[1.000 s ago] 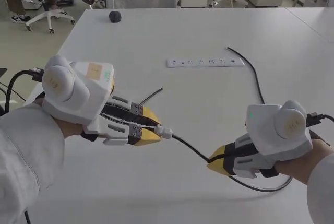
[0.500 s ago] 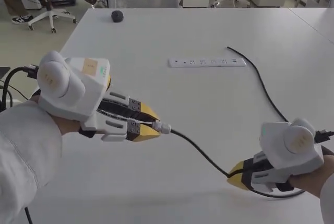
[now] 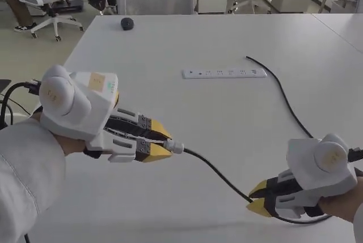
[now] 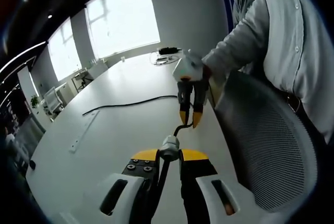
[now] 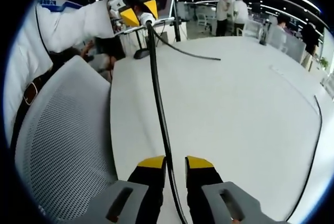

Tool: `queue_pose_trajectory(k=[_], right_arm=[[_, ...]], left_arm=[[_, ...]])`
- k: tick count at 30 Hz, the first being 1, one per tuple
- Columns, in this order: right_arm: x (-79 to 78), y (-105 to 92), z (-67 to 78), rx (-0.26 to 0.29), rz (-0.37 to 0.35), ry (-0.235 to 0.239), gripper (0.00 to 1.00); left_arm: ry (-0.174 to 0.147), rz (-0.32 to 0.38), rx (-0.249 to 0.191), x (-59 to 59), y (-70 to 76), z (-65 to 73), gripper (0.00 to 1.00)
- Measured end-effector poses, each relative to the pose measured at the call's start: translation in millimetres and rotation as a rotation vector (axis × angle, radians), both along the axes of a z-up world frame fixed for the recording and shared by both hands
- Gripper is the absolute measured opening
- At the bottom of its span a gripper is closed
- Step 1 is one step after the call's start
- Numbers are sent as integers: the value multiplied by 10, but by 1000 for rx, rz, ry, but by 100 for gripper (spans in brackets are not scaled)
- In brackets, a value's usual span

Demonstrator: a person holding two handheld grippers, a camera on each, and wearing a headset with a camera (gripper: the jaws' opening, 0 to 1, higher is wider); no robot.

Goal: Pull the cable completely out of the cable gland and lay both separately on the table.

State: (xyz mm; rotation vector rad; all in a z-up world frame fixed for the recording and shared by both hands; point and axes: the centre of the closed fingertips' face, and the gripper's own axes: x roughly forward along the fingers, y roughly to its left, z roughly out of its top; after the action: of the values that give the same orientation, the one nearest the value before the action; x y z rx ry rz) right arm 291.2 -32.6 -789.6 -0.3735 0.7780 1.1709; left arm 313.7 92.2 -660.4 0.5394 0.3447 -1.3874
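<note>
My left gripper (image 3: 163, 146) is shut on the small grey-white cable gland (image 3: 175, 147), which sticks out between its yellow tips just above the white table (image 3: 187, 39). The black cable (image 3: 218, 174) leaves the gland and runs taut down to the right into my right gripper (image 3: 256, 197), which is shut on it near the table's front edge. In the left gripper view the gland (image 4: 169, 142) sits between the jaws, with the right gripper (image 4: 189, 122) beyond. In the right gripper view the cable (image 5: 159, 104) rises from between the jaws to the left gripper (image 5: 140, 19).
The cable's far length (image 3: 283, 96) curves back across the table's right side. A white power strip (image 3: 224, 73) lies mid-table and a dark round object (image 3: 127, 23) sits at the back. A grey mesh chair (image 4: 261, 145) stands at the table's near side.
My right gripper has drawn away to the right and towards the front edge, and the cable between it and the gland has lengthened. The short tail behind the left gripper has gone from the head view.
</note>
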Motion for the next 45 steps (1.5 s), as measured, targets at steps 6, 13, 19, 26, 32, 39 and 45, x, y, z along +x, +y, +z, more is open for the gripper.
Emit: queue_pose_trajectory(k=[6, 13, 19, 26, 32, 39, 45], right_arm=[[11, 136, 187, 65, 0, -2, 21], [75, 404, 545, 133, 33, -59, 34], [115, 627, 842, 184, 72, -101, 41], [107, 881, 1129, 223, 126, -151, 40], [81, 1051, 1280, 239, 166, -185, 38], [88, 1127, 1316, 216, 207, -216, 26], [97, 1129, 1237, 174, 226, -223, 11]], left_arm=[[1, -5, 1, -14, -16, 1, 15], [0, -8, 2, -23, -27, 6, 15], [-2, -9, 1, -24, -32, 16, 15], [-4, -10, 1, -25, -37, 17, 15], [-5, -10, -2, -26, -47, 25, 15], [-8, -13, -4, -30, -59, 32, 15], [-8, -19, -3, -52, -80, 25, 15]])
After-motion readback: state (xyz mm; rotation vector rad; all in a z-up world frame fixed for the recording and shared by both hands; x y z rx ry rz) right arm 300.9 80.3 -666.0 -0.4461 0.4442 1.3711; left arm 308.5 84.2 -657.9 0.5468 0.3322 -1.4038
